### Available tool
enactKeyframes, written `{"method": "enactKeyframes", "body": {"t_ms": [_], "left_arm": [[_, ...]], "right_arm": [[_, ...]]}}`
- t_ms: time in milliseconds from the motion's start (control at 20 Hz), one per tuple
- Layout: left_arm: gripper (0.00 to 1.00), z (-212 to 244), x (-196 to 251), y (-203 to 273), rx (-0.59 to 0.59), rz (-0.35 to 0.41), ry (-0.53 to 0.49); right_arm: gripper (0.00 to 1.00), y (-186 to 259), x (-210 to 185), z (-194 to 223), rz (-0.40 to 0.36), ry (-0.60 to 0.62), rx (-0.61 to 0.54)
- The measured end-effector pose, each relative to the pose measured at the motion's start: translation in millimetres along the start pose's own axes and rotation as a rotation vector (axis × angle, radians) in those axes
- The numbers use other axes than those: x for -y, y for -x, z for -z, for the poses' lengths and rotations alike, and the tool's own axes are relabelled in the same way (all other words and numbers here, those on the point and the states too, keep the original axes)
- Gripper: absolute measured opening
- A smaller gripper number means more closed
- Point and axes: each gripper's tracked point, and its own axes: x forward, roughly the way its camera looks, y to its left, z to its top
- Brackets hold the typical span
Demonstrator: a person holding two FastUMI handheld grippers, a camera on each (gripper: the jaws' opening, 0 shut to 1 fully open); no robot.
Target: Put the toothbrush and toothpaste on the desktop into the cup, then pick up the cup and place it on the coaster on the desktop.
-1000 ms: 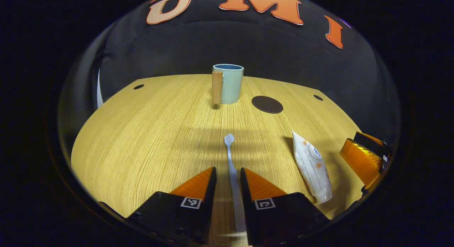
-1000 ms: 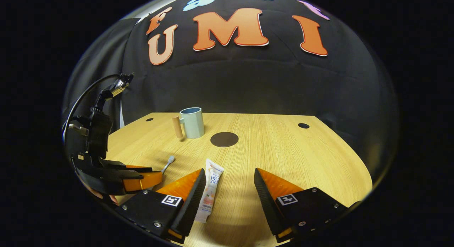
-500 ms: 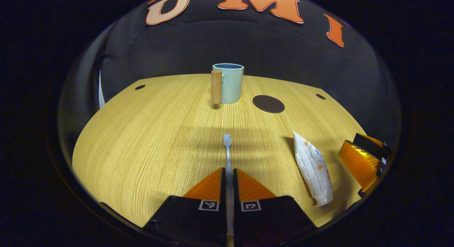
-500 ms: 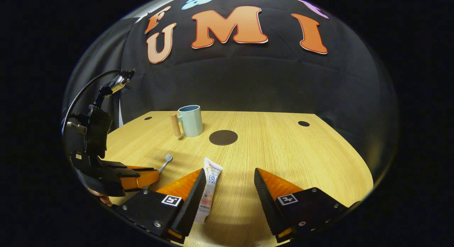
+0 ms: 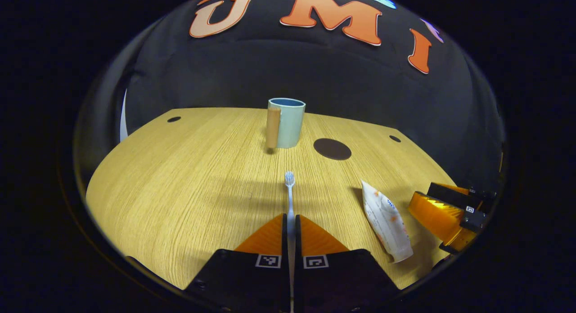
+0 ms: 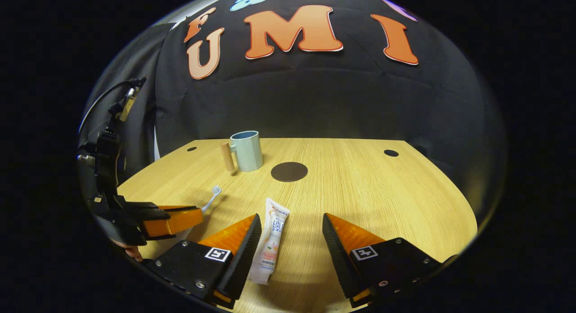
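Left gripper clamping narrow on toothbrush, bristle head lifting clear of desktop. Right gripper gaping wide over toothpaste tube, tube lying flat beside its left finger. Mug standing upright farther back, beside dark coaster.

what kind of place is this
Probably a staged recording booth, not a real bathroom: a bare wooden desktop backed by black cloth, with only a cup, coaster and toothpaste laid out.

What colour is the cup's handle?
Light wood-tan, against the pale mint cup; the handle shows best in the left gripper view.
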Motion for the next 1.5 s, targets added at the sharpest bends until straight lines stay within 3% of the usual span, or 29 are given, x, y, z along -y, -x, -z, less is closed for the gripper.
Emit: {"method": "enactKeyframes", "body": {"t_ms": [500, 550, 600, 700, 750, 800, 850, 900, 1000, 1050, 1250, 1500], "left_arm": [[0.03, -71.3, -4.8, 42.8, 0.232, 0.013, 0.009], [0.04, -77.1, -7.2, 44.9, 0.249, 0.011, 0.012], [0.04, -81.8, -9.2, 44.3, 0.267, 0.012, 0.018], [0.04, -90.9, -12.7, 46.9, 0.298, 0.013, 0.024], [0.04, -95.3, -15.9, 48.6, 0.312, 0.009, 0.02], [0.04, -100.5, -19.0, 47.8, 0.324, 0.004, 0.015], [0.04, -105.1, -21.3, 46.4, 0.334, 0.005, 0.015], [0.03, -107.6, -21.7, 46.6, 0.347, 0.007, 0.017], [0.03, -113.0, -21.8, 44.7, 0.359, 0.007, 0.014], [0.03, -116.2, -21.5, 43.1, 0.366, 0.011, 0.014], [0.03, -127.5, -21.6, 33.6, 0.395, 0.015, 0.014], [0.03, -160.2, -19.6, 24.0, 0.466, 0.016, 0.014]], "right_arm": [[0.78, -29.2, -15.5, 17.8, -0.025, -0.007, -0.102], [0.7, -35.2, -13.9, 22.0, -0.01, -0.011, -0.119], [0.73, -41.0, -12.5, 28.0, 0.002, -0.019, -0.138], [0.63, -46.7, -17.8, 40.9, -0.01, -0.051, -0.186], [0.51, -48.3, -19.8, 39.6, -0.009, -0.06, -0.18], [0.52, -55.0, -18.9, 38.1, -0.003, -0.069, -0.175], [0.37, -55.0, -19.9, 37.8, -0.002, -0.08, -0.188], [0.4, -56.8, -21.3, 36.6, -0.001, -0.091, -0.187], [0.33, -56.0, -20.7, 35.3, -0.006, -0.105, -0.187], [0.21, -59.5, -22.6, 34.0, -0.015, -0.108, -0.179], [0.13, -66.2, -27.9, 17.0, -0.047, -0.149, -0.127], [0.12, -61.2, -17.6, -31.1, -0.032, -0.128, 0.004]]}}
